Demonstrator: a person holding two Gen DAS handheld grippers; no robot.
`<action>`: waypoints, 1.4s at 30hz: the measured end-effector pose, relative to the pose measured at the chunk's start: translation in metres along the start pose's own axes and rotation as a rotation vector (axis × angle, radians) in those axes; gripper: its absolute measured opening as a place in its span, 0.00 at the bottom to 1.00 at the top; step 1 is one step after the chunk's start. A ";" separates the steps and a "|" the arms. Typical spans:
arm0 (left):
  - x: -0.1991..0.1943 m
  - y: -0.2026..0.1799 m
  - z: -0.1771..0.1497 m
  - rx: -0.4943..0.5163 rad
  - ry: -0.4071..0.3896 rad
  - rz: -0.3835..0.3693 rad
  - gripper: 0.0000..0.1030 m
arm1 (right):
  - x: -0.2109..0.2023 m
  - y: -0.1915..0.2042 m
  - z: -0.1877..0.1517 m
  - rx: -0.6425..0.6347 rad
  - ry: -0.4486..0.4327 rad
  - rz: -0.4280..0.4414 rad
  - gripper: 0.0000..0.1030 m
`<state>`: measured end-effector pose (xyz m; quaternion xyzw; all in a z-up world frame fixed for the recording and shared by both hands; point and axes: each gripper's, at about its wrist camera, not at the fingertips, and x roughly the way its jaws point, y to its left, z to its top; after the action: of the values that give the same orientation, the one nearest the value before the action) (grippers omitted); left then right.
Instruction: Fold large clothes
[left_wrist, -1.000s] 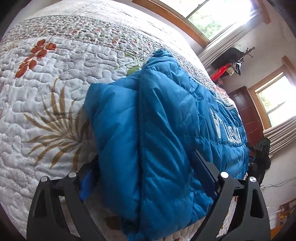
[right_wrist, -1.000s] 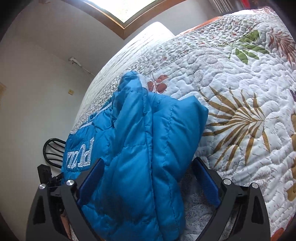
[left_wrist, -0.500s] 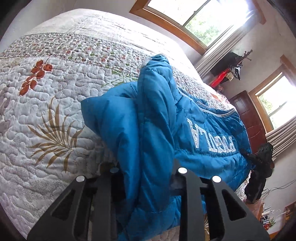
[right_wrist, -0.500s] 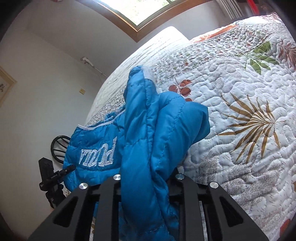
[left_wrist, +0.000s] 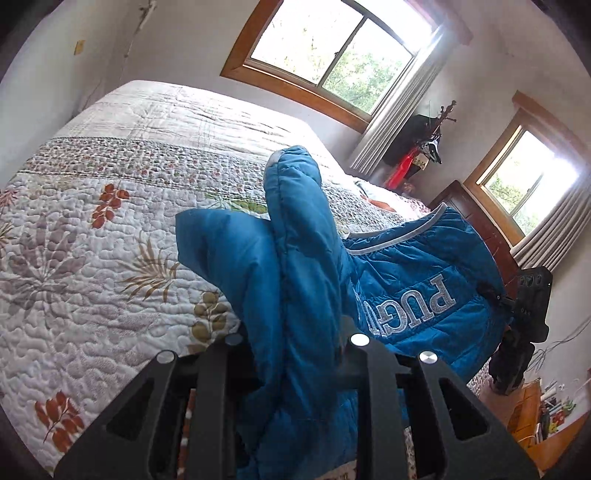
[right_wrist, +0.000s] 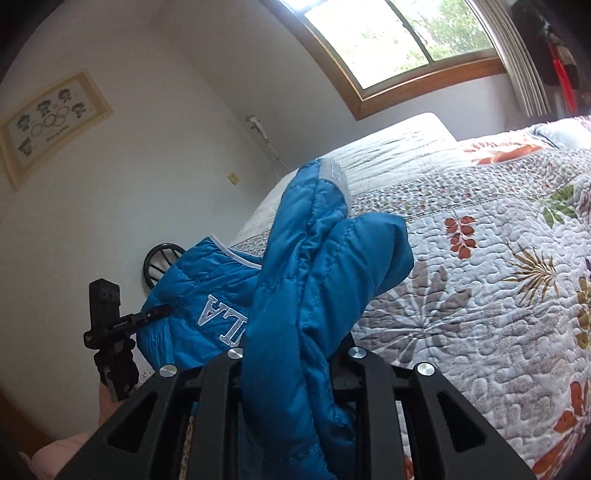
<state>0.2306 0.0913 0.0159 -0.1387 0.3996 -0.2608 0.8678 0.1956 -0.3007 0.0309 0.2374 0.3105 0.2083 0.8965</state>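
A blue quilted jacket (left_wrist: 295, 266) with white embroidered letters hangs lifted above the bed. My left gripper (left_wrist: 291, 343) is shut on one bunched edge of it, with a sleeve standing up in front of the camera. My right gripper (right_wrist: 295, 354) is shut on the other edge of the jacket (right_wrist: 314, 280). The jacket's lettered panel stretches between the two grippers. Each gripper shows in the other's view, the right one (left_wrist: 524, 325) at the far right and the left one (right_wrist: 110, 332) at the far left.
A bed with a white floral quilt (left_wrist: 110, 240) lies under and ahead of the jacket; it also shows in the right wrist view (right_wrist: 480, 295). Windows (left_wrist: 332, 55), a dark dresser (left_wrist: 480, 221) and a wall picture (right_wrist: 51, 118) surround it. A dark chair back (right_wrist: 159, 262) stands at the left.
Both grippers have closed on the jacket's near edge and lifted it off the quilt. The cameras now look higher, showing the walls and windows.
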 end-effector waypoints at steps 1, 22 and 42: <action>-0.012 0.003 -0.006 -0.001 -0.008 0.002 0.20 | -0.002 0.010 -0.006 -0.015 0.002 0.006 0.19; -0.010 0.135 -0.128 -0.225 0.067 0.056 0.52 | 0.040 -0.052 -0.139 0.261 0.176 -0.148 0.34; -0.089 0.097 -0.149 -0.182 -0.061 0.259 0.77 | -0.020 0.047 -0.137 -0.091 0.069 -0.526 0.45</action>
<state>0.1012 0.2166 -0.0674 -0.1720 0.4095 -0.1053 0.8898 0.0805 -0.2329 -0.0287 0.1009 0.3824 -0.0099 0.9184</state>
